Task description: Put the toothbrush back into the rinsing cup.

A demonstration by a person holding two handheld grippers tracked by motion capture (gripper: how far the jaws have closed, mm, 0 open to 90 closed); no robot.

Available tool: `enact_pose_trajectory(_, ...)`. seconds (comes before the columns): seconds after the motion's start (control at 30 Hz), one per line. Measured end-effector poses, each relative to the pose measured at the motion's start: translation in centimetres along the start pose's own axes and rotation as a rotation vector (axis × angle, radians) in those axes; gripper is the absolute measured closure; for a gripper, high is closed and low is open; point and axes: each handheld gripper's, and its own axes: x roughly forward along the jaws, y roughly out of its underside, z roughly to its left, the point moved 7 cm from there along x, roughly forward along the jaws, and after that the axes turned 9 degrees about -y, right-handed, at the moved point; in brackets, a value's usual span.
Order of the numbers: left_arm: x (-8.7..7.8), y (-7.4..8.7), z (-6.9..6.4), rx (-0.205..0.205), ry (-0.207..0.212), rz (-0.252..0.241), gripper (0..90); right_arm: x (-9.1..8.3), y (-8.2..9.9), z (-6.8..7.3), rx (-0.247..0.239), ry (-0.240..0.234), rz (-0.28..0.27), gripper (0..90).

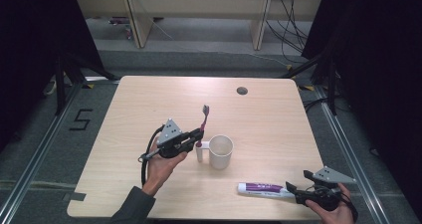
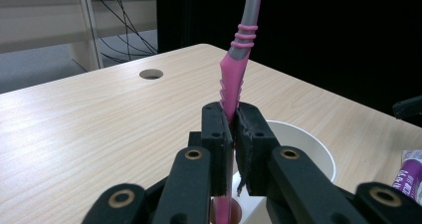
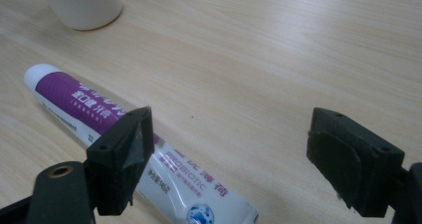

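**Toothbrush clamped just left of cup; toothpaste tube beside my open right tongs**

High view: my left tongs [image 1: 198,137] are clamped on the pink-and-grey plastic toothbrush [image 1: 203,120], held close to upright with the bristle head up and leaning away from me. The white ceramic cup with a side handle [image 1: 220,152] sits just right of those tongs, the brush's lower end by its handle. The white-and-purple toothpaste tube [image 1: 263,189] lies flat on the pale wood desk [image 1: 278,129], long axis left-right, its right end near my right tongs [image 1: 298,181]. The right hand is clearly the nearer one to the tube.

Left gripper view: pads [image 2: 214,139] squeezed on the toothbrush's [image 2: 234,79] pink grip; cup [image 2: 308,144] mouth open just beyond and right. My guess: a short shift right, then lower.

Right gripper view: right tongs [image 3: 229,149] wide apart, holding nothing. The tube [image 3: 94,109] runs diagonally under the left-hand jaw, off-centre from the gap, so I'd judge a sideways shift is needed before closing.
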Motion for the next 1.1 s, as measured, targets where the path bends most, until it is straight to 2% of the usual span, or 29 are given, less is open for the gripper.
enact_pose_trajectory(0.53, -0.3, 1.4, -0.1, 0.017, 0.004, 0.040, 82.0, 0.0, 0.1, 0.2, 0.000, -0.009, 0.012, 19.5)
enact_pose_trajectory(0.57, -0.2, 1.5, -0.2, 0.008, 0.011, 0.034, 81.9, 0.0, 0.1, 0.2, -0.002, -0.008, 0.011, 19.4)
enact_pose_trajectory(0.8, -0.3, 2.6, 0.1, 0.010, 0.005, 0.070, 80.9, 0.1, 0.0, 0.2, 0.000, -0.010, 0.007, 19.5)
enact_pose_trajectory(1.1, -0.3, 2.8, 0.0, 0.011, 0.006, 0.081, 78.6, 0.1, 0.0, 0.2, -0.002, -0.011, 0.009, 19.5)
